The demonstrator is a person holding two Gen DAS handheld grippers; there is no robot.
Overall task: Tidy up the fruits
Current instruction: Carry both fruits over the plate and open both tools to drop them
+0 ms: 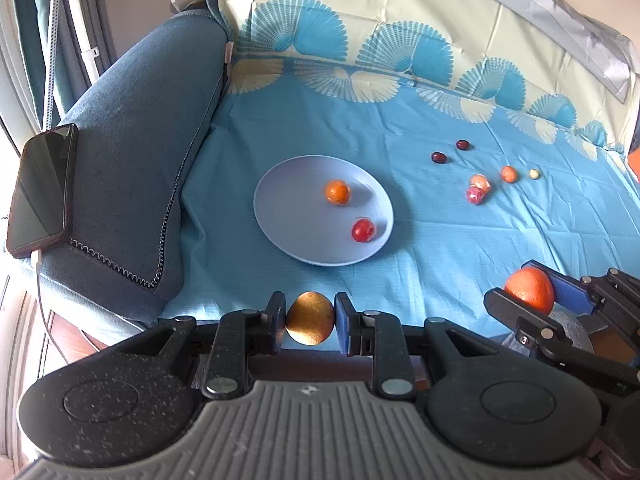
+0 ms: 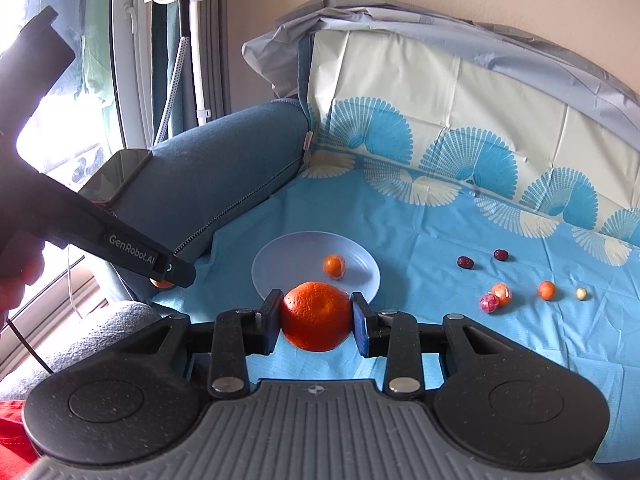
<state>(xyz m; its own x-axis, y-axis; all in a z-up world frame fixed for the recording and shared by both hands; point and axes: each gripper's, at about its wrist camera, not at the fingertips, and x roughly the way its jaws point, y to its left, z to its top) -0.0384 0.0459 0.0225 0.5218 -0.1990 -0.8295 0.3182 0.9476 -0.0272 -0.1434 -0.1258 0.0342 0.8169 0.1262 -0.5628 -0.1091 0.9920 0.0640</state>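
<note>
Both grippers loaded: left gripper [image 1: 310, 324] pinching a yellowish fruit [image 1: 310, 323], right gripper [image 2: 316, 317] pinching an orange [image 2: 315, 316], w/ the plate [image 1: 288, 236] straight ahead on the far side of both, left one prob nearer, orange approaching from plate's right.

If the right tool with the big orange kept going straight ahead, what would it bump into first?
Probably the pale blue plate. The right tool, shut on the large orange, points down at the plate's near rim, though depth is hard to judge, so the orange might touch the blue cloth first.
</note>
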